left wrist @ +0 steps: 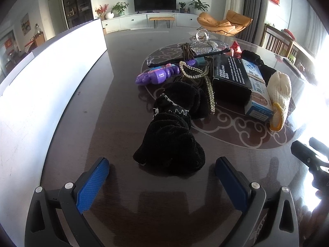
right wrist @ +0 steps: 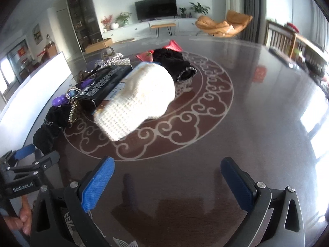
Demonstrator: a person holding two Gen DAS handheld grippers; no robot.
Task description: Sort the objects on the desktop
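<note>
Tongs both spread, gripping nothing; our left gripper (left wrist: 162,170) faces the black velvet pouch (left wrist: 170,148); our right gripper (right wrist: 167,175) faces the cream knitted glove (right wrist: 137,100) mid-table (right wrist: 257,123).

"ODOR REMOVING BAR" reads white on the black box (left wrist: 230,76), ahead and right of the left tongs. "GenRobot.AI" marks the left gripper (right wrist: 22,189) body, left of the right tongs.
</note>
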